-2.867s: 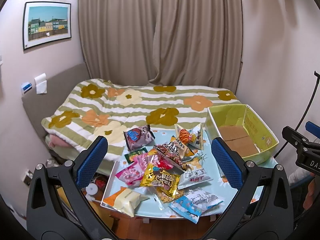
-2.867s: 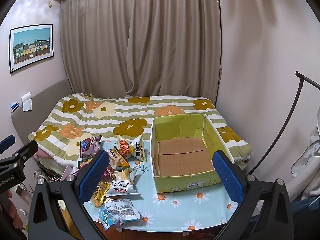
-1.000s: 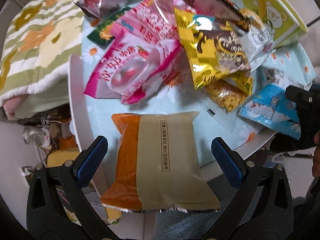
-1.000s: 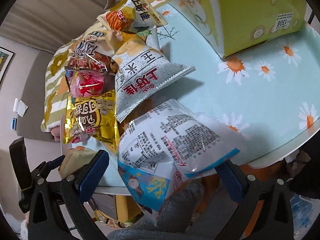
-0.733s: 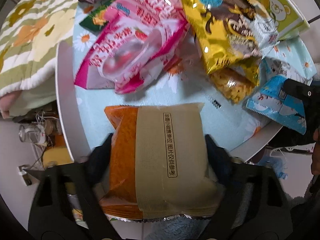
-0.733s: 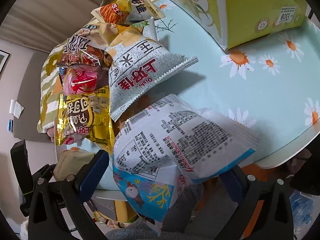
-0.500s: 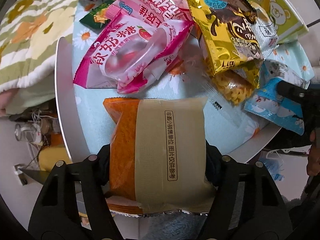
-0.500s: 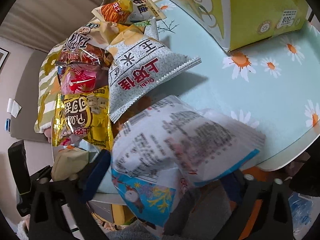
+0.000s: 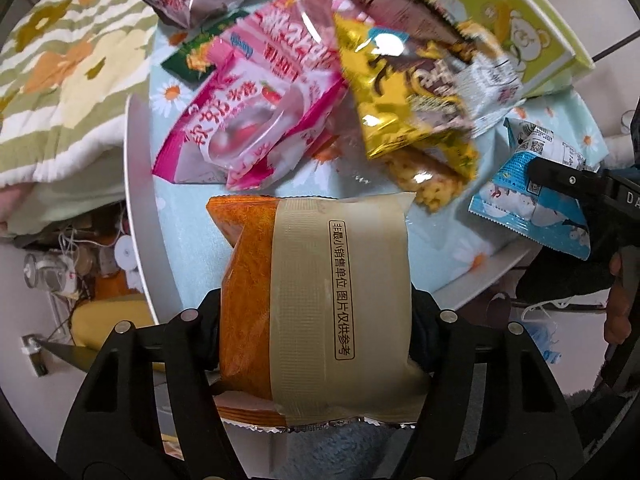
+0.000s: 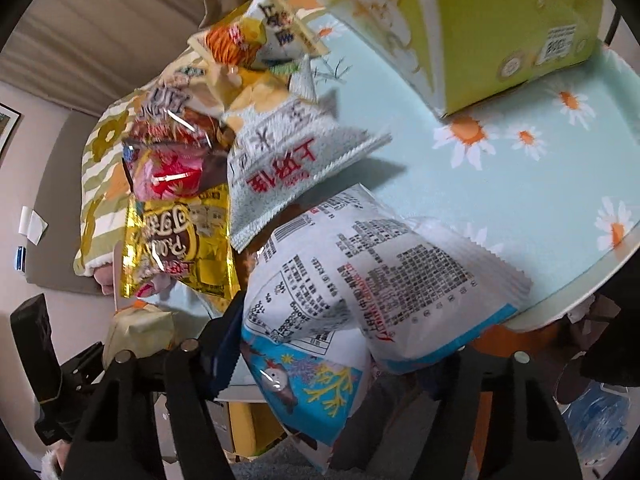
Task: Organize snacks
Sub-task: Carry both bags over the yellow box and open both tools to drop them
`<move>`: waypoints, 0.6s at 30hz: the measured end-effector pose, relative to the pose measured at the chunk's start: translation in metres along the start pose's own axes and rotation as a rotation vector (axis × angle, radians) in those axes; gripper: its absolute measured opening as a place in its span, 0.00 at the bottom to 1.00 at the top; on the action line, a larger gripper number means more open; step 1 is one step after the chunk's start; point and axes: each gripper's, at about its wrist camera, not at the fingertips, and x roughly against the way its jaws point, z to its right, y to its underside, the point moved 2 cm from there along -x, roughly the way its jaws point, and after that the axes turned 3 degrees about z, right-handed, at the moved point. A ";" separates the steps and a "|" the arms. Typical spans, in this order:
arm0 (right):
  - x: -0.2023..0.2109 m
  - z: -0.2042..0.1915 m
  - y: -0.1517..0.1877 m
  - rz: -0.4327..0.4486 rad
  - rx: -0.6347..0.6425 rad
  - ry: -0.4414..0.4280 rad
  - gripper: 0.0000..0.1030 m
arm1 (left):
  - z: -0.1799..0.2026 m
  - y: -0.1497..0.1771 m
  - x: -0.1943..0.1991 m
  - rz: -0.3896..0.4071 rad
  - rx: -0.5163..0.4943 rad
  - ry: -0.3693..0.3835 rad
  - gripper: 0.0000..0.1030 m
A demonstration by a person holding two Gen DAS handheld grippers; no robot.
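Left claw (image 9: 316, 332): clamped on the orange and beige snack pack (image 9: 320, 300), lower centre of the left wrist view; the pack's far end lies over the near counter (image 9: 180, 232) edge.
Right claw (image 10: 340, 364): clamped on the white and blue snack bag (image 10: 360, 288), lower centre of the right wrist view; the same bag shows at the right edge of the left wrist view.
Counter: light blue cover with daisy print, white rim.
Pink strawberry bag (image 9: 248, 120): just beyond the orange and beige pack, centre left.
Gold bag (image 9: 408, 92): beside the pink bag, centre right, partly overlapping it.
Grey-white bag with red characters (image 10: 296, 160): just beyond the held white and blue bag, mid frame.
Yellow-green box (image 10: 496, 20): upper right of the right wrist view, standing on the counter.
Flowered bedspread (image 9: 60, 72): upper left, beyond the counter.
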 end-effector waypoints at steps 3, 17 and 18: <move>0.021 -0.001 -0.005 0.035 0.020 0.006 0.64 | 0.007 -0.002 0.017 0.032 0.006 0.015 0.63; 0.107 -0.004 -0.061 0.200 0.127 -0.037 0.64 | 0.039 -0.033 0.094 0.216 0.004 -0.019 0.63; 0.111 0.000 -0.067 0.209 0.136 -0.042 0.64 | 0.045 -0.039 0.097 0.227 0.009 -0.029 0.63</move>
